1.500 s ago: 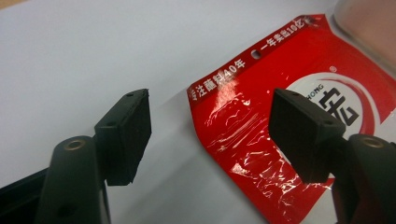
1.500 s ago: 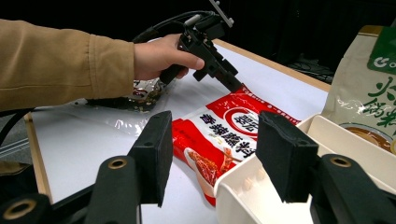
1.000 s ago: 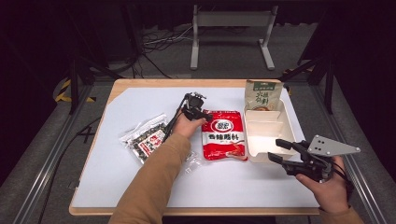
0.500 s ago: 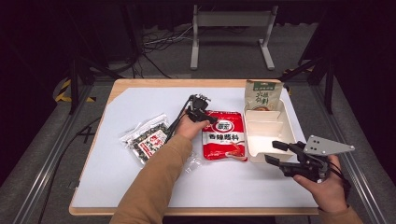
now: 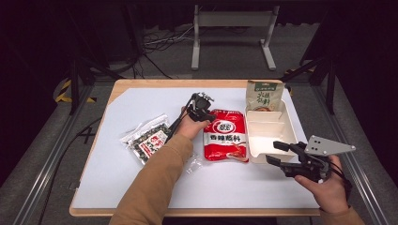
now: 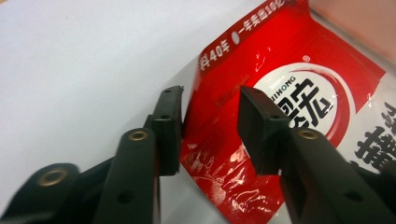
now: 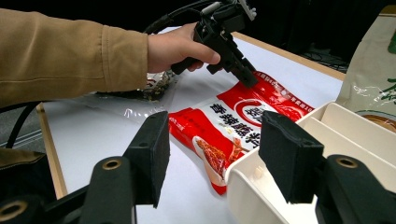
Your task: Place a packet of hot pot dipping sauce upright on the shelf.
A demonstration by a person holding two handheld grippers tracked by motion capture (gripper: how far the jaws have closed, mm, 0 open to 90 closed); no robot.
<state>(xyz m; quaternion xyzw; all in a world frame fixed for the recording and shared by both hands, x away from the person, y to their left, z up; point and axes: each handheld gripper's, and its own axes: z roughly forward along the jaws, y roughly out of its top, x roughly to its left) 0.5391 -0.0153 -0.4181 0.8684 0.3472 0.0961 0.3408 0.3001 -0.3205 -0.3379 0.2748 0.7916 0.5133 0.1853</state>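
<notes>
The worktop is a wooden board under a white sheet, its wood edge showing all round. Grey carpet floor surrounds it. At 12 o'clock stands a grey metal frame on 2 feet, with black cables at 11 o'clock. Yellow-black tape lies at 10 o'clock. The back is dark.

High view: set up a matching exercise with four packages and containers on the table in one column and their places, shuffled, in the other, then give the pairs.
Things:
1. red seasoning packet
2. white divided tray
3. green-and-white pouch
4. clear bag of dark dried bits

Places:
A. far right of the table, behind the tray
B. left of the person's sleeve
C. mid-table, its top corner between the left claw's jaws
D. just ahead of the right claw

Pairs: 1-C, 2-D, 3-A, 4-B
</notes>
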